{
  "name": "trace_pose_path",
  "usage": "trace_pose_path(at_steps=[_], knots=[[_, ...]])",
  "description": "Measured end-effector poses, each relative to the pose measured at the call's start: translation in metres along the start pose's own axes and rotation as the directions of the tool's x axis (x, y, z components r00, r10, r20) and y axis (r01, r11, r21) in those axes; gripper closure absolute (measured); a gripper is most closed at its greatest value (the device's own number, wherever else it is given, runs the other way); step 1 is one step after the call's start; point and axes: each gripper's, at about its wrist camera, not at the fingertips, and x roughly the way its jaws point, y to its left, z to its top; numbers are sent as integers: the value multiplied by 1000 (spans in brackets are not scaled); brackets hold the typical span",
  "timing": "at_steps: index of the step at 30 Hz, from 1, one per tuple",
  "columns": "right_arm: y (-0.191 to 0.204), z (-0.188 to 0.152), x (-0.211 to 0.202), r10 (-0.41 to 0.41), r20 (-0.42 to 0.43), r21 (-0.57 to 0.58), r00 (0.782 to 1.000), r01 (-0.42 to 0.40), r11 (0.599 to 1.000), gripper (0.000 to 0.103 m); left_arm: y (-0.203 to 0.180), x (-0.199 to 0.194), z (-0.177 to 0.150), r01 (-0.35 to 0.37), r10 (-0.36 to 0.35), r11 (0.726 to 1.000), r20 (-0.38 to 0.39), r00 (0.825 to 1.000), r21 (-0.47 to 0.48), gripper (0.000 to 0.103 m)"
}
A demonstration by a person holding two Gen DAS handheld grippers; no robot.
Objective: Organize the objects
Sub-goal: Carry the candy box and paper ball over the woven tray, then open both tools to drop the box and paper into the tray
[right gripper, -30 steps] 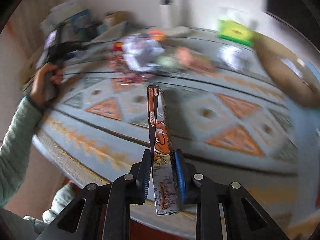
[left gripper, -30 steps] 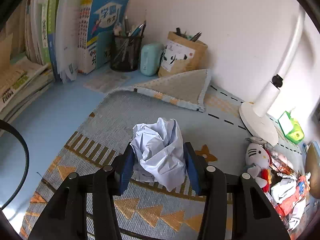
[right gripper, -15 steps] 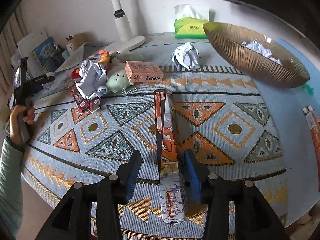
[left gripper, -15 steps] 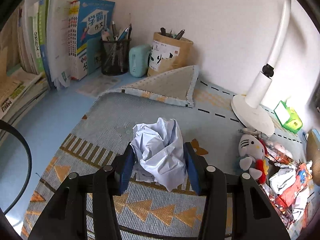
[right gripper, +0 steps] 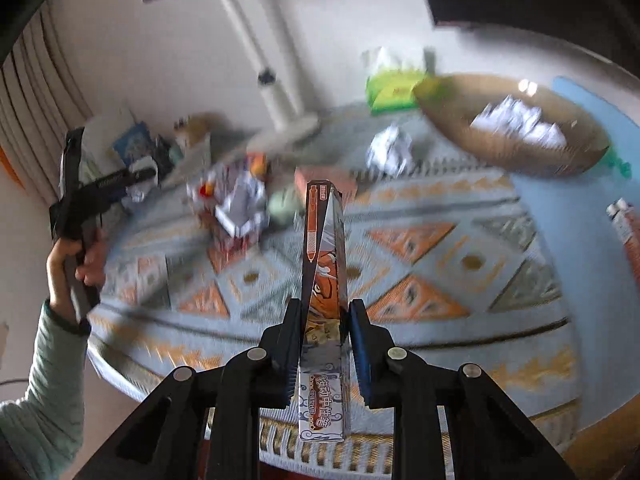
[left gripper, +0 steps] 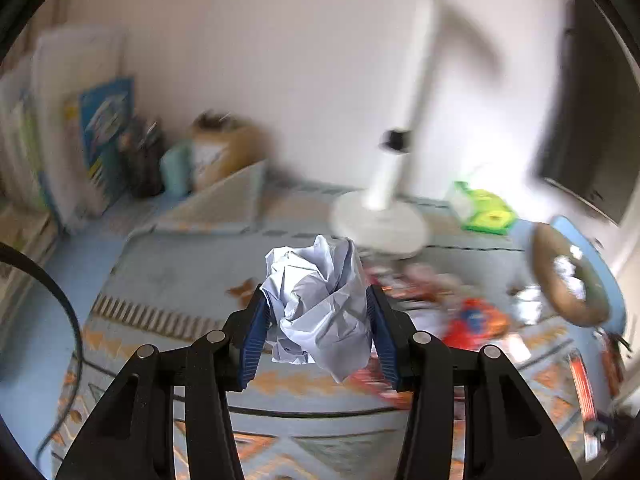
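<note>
My left gripper [left gripper: 316, 300] is shut on a crumpled white paper ball [left gripper: 320, 276], held up above the patterned mat [left gripper: 168, 280]. From the right wrist view the same left gripper [right gripper: 100, 188] shows at the far left in a person's hand [right gripper: 76, 264]. My right gripper [right gripper: 325, 308] has its jaws closing on a tall, narrow pen box [right gripper: 322, 240] with orange cartoon print; both pads press its sides. The box stands upright, lifted over the mat's near edge. A brown ribbed bowl [right gripper: 532, 158] with crumpled paper in it sits at the back right.
A white desk lamp [left gripper: 380, 224] stands at the back by a green tissue pack [left gripper: 484, 208]. Toys and wrappers [right gripper: 236, 208] are piled mid-mat, with a loose paper ball [right gripper: 390, 150] near the bowl. Books and pen holders [left gripper: 104, 136] line the back left. One mat corner [left gripper: 224, 200] is folded over.
The left gripper rose and swung right with the paper ball. The right jaws opened briefly around the pen box, then closed on it again and lifted it.
</note>
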Motion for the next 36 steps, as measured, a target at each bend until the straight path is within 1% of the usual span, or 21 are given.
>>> trace_pose_path(at_steps=[1,4,7,9,10,11,12,13,16,19,20,21,23,24,27,29,31,32,33,34,36], knots=[[-4,3,-6,-6,26,6,1000,6,1000,80,-18,-9,7,26,-27,999,12,1000,31,58],[-21,8,-25,-86,112,34,990,83,996,80,-61,-21,15,104,-105,992,5,994,72,58],[-43,14,-32,-91,136,97,987,78,992,80,-103,-25,20,178,-176,979,-28,984,103,58],[-59,26,-41,-118,164,125,979,98,987,80,-137,-24,27,252,-245,960,-64,967,123,58],[-66,35,-47,-138,187,135,973,114,984,80,-158,-21,35,307,-297,944,-96,950,120,58],[-74,43,-54,-157,213,149,964,126,981,80,-169,-18,39,335,-323,935,-113,940,113,58],[-85,53,-64,-172,246,172,954,132,976,80,-184,-14,45,372,-357,922,-138,924,103,58],[-95,61,-72,-183,276,195,944,131,972,80,-203,-7,54,418,-401,905,-165,901,82,58],[-124,92,-88,-234,345,264,909,145,953,80,-244,11,72,487,-471,872,-192,861,47,58],[-142,116,-90,-280,363,297,889,174,939,80,-280,32,81,502,-484,863,-196,853,50,58],[-150,125,-87,-281,358,310,890,170,935,80,-290,39,81,506,-486,861,-202,850,59,58],[-157,131,-84,-265,349,323,899,150,934,80,-301,47,80,512,-490,856,-207,847,68,58],[-173,138,-79,-187,341,359,921,56,932,80,-319,61,77,517,-491,852,-218,843,78,58],[-180,141,-75,-173,336,379,926,35,925,80,-326,68,76,515,-488,854,-224,844,80,58],[-195,148,-64,-201,311,417,929,56,907,80,-342,89,70,510,-484,858,-239,842,59,58],[-205,153,-55,-199,283,438,938,58,897,80,-351,101,69,510,-488,859,-233,841,42,58],[-211,158,-46,-200,272,449,941,59,891,79,-355,107,67,518,-502,855,-208,839,29,47],[-213,158,-44,-196,269,443,943,59,894,75,-356,113,66,522,-508,853,-217,834,7,31],[-214,160,-39,-195,256,437,947,67,897,69,-356,117,67,519,-507,855,-223,832,-7,23],[-214,162,-34,-199,237,428,951,82,900,59,-354,121,65,518,-512,855,-226,829,-35,23],[-215,159,-30,-218,234,418,947,104,902,55,-354,127,63,522,-518,851,-237,822,-48,23]])
